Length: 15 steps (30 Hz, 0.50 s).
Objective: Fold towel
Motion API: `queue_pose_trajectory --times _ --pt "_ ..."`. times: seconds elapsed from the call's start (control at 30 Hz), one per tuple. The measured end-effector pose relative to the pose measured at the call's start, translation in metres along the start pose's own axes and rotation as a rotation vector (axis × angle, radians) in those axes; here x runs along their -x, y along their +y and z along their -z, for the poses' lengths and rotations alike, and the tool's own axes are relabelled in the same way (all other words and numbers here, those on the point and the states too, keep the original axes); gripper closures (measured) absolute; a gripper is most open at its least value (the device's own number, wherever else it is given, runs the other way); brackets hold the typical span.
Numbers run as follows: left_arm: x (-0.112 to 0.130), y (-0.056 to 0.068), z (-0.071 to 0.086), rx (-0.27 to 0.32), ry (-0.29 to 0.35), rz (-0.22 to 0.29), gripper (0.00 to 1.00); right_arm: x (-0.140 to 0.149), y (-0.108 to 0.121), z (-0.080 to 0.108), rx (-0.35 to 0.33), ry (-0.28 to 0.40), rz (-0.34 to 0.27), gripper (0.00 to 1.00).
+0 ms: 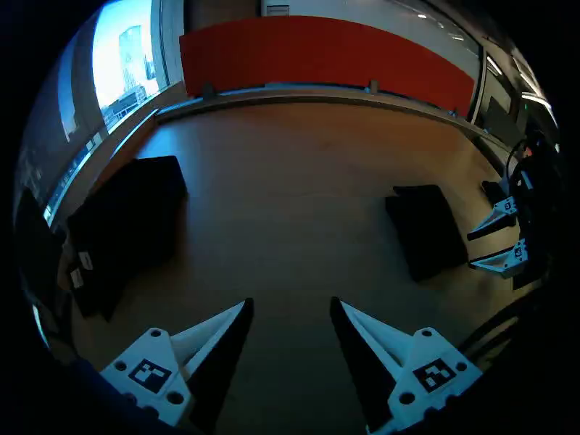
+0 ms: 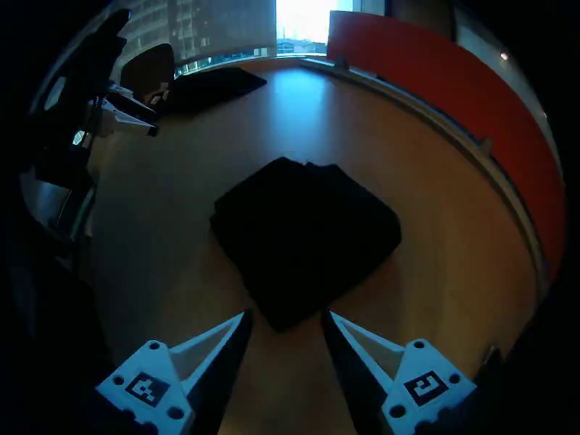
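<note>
**Black towel (image 2: 304, 232) lay folded, both grippers open**

Wood table (image 1: 290, 188) carried the towel as a compact, squarish bundle of several layers, flat on the top and square in front of the right gripper (image 2: 286, 319). Its near corner pointed between that gripper's fingers, which stood apart and pressed on nothing. Whether the tips touched the cloth or hung just above it could not be told. The line-up looked deliberate: a gripper aimed at a corner is placed to pinch it, for one more fold or for a tidying tug.

The left gripper (image 1: 290, 319) was spread wide too and held nothing. It hung over bare table, with the towel well apart from it, off to its right. It seemed parked out of the way, leaving the work to the other hand.

A second dark pile (image 1: 123, 225) lay at the table's left edge, near the window (image 1: 123, 65) and well apart from the towel. It was probably cloth kept clear of the working space, though it was too dark to say what it was. A red screen (image 1: 326, 58) ran along the back edge.

Judged from the tight, layered shape, the folding looked finished or nearly so. The edges were roughly squared, though one side looked less even. Any further pinch would have to catch every layer at the corner. Otherwise the soft stack could slide on the smooth wood or fall open.
</note>
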State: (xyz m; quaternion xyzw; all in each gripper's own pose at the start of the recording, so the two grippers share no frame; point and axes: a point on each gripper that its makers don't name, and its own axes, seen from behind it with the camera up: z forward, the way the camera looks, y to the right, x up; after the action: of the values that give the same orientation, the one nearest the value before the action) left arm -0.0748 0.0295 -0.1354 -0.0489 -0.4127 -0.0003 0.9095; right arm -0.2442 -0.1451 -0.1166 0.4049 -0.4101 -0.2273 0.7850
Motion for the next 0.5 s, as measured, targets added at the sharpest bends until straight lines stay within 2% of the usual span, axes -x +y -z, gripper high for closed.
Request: queue_pose_trajectory --times 0.33,0.5 --pt "0.001 0.000 0.000 0.002 -0.001 0.000 0.23 0.009 0.001 -0.008 0.018 -0.008 -0.018 0.42" --pt "0.001 -0.001 0.000 0.002 -0.001 0.002 0.23 0.012 0.000 -0.010 0.021 -0.014 -0.020 0.55"
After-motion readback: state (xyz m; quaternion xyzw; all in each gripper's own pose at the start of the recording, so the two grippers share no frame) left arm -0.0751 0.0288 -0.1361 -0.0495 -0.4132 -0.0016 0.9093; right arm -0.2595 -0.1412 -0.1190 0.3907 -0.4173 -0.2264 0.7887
